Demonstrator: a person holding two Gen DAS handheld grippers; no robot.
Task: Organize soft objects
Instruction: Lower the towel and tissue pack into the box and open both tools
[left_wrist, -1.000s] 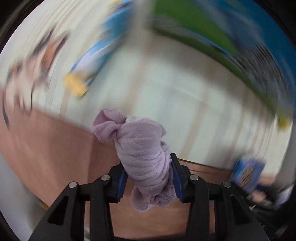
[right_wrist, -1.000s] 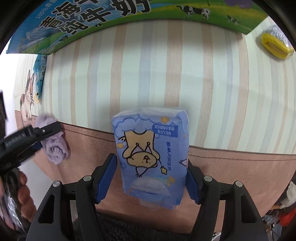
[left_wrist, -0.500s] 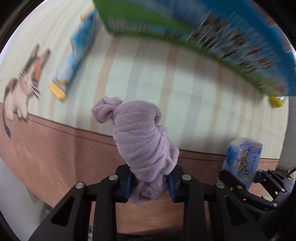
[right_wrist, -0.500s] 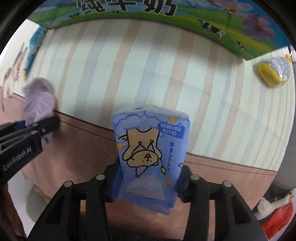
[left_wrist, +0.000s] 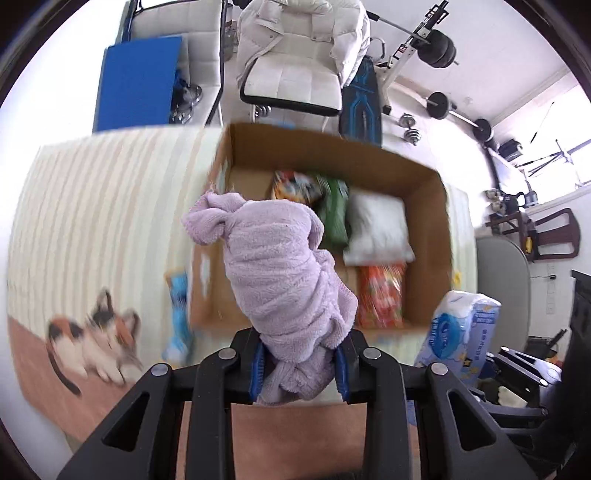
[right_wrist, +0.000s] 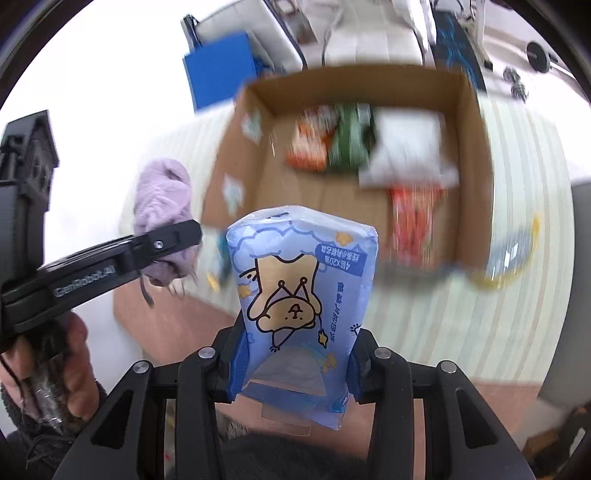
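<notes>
1. Left gripper (left_wrist: 300, 363) is clamped on the lilac towel (left_wrist: 280, 273); right gripper (right_wrist: 293, 365) is clamped on the blue tissue pack (right_wrist: 301, 295). Both are held above the table, short of the cardboard box (left_wrist: 436, 236).
2. Risk: towel bulk hangs past the pads and could snag the box rim; the slick pack may slip.
3. A second ago both were low over the striped cloth (left_wrist: 92, 206); now the open box is in view.

Both grippers (left_wrist: 301, 363) (right_wrist: 293, 365) clamped — pointing steeply down.
</notes>
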